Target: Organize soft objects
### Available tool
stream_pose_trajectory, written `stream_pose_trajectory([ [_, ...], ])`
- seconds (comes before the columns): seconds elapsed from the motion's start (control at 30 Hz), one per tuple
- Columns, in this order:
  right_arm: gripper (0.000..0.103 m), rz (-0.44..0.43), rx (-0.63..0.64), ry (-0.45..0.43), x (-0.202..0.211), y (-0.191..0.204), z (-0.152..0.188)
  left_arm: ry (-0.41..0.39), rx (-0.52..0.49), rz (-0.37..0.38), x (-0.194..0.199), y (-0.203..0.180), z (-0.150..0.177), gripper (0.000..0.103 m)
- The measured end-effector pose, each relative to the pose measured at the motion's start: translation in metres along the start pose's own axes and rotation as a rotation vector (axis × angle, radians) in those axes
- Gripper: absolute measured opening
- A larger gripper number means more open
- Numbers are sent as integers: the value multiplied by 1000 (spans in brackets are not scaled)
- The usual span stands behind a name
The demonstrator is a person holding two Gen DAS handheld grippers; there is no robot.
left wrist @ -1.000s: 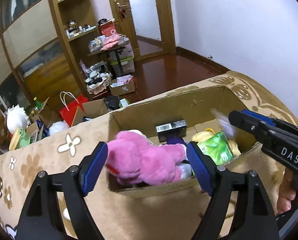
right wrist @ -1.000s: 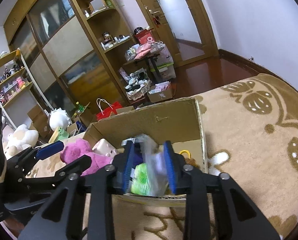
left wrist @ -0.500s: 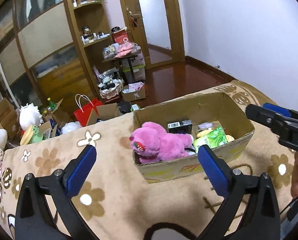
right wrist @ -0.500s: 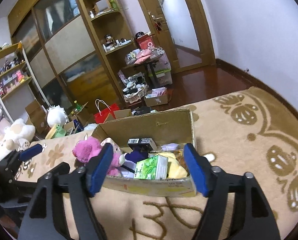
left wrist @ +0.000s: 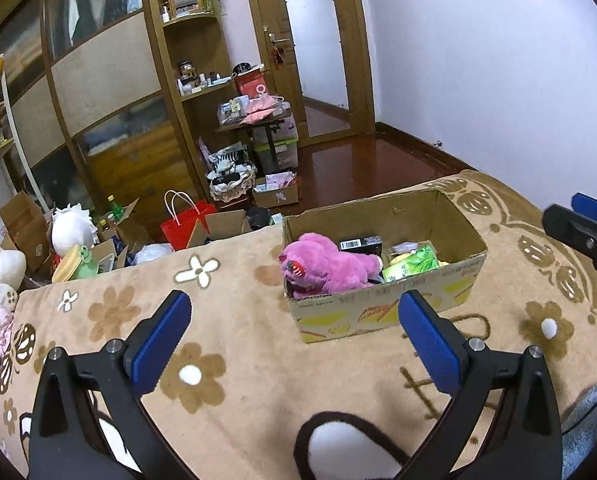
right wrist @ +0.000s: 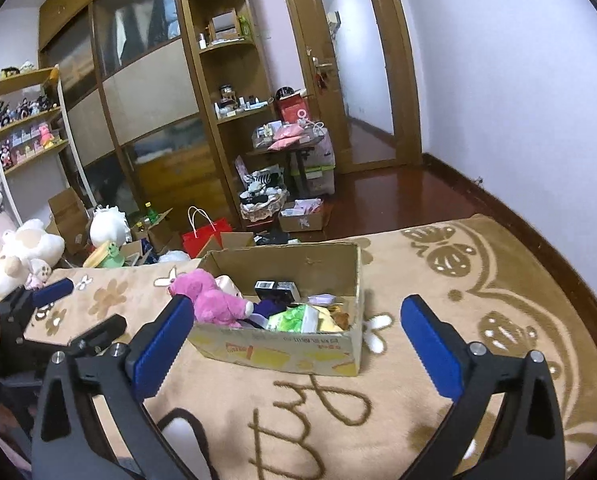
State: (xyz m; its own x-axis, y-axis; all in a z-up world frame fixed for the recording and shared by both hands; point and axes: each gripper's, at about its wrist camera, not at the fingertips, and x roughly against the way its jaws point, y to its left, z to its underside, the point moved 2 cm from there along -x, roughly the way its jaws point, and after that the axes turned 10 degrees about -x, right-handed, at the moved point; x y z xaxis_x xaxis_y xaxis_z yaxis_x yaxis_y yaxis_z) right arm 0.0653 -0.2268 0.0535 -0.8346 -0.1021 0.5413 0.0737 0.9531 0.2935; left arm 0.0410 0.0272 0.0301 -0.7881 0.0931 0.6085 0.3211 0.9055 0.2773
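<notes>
A cardboard box [left wrist: 390, 312] [right wrist: 282, 354] stands on a beige patterned blanket. In it lie a pink plush bear [left wrist: 326, 266] [right wrist: 214, 300], a green tissue pack [left wrist: 412, 266] [right wrist: 294, 318], a black box [left wrist: 360, 243] and something yellow. My left gripper [left wrist: 294, 338] is open and empty, held back from the box's near side. My right gripper [right wrist: 296, 338] is open and empty, also back from the box. The right gripper's fingers [left wrist: 578, 232] show at the right edge of the left wrist view.
The blanket [left wrist: 226, 360] covers a bed whose far edge drops to a cluttered floor with a red bag [left wrist: 182, 224], open cartons and white plush toys [right wrist: 26, 248]. Wooden shelves and a door stand behind.
Both grippers have let go and pulled back and up from the box. The left released the pink bear, the right released the wrapped pack; both now lie in the box.
</notes>
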Motion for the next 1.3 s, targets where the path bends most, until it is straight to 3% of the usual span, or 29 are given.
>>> stream_pose_trajectory([
  [0.53, 103, 16, -11, -53, 25, -11, 16, -47, 42, -29, 18, 1, 14, 102],
  [1.3, 103, 39, 14, -33, -2, -20, 30, 22, 58, 5, -12, 1, 20, 102],
])
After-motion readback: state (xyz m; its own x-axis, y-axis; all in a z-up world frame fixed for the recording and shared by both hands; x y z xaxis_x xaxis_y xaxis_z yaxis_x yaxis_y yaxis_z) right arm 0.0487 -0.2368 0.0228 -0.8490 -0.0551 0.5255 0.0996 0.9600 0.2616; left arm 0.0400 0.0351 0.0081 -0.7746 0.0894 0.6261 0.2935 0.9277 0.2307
